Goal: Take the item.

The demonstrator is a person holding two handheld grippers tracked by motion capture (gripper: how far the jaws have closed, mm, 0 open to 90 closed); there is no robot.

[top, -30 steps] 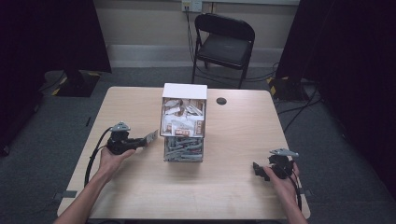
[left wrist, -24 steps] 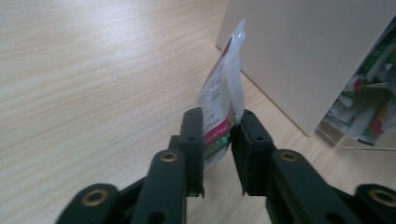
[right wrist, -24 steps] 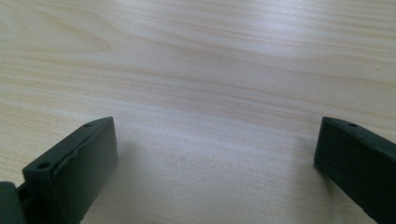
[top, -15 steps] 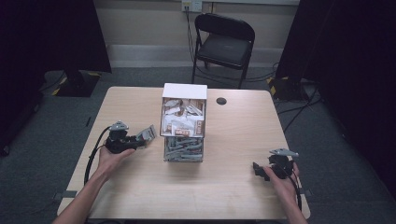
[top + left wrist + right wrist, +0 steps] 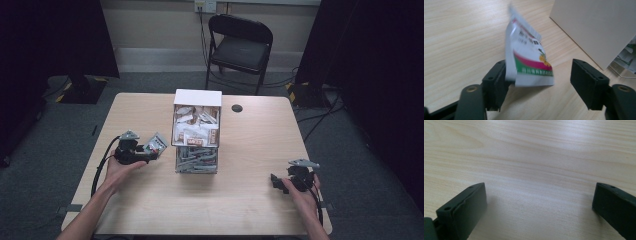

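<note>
High view first: the left hand (image 5: pixel 117 167) reaches in from seven o'clock, its forearm angled up toward the table (image 5: pixel 250 200) middle, and the left gripper (image 5: pixel 150 152) points toward three o'clock at the box (image 5: pixel 197 97). A small packet (image 5: pixel 158 143) sits at its tip, just beside the box's nine o'clock side. That white box stands over a clear bin (image 5: pixel 196 160) of grey sachets. At five o'clock the right hand (image 5: pixel 305 192) rests near the table edge, right gripper (image 5: pixel 276 182) aimed toward nine o'clock.

Left gripper view: jaws wide apart, the packet (image 5: pixel 530 58) leaning against the left one only (not pinched). It bears red and green bands; the print is too blurred to read.

Right gripper view: jaws spread wide over bare wood.
</note>
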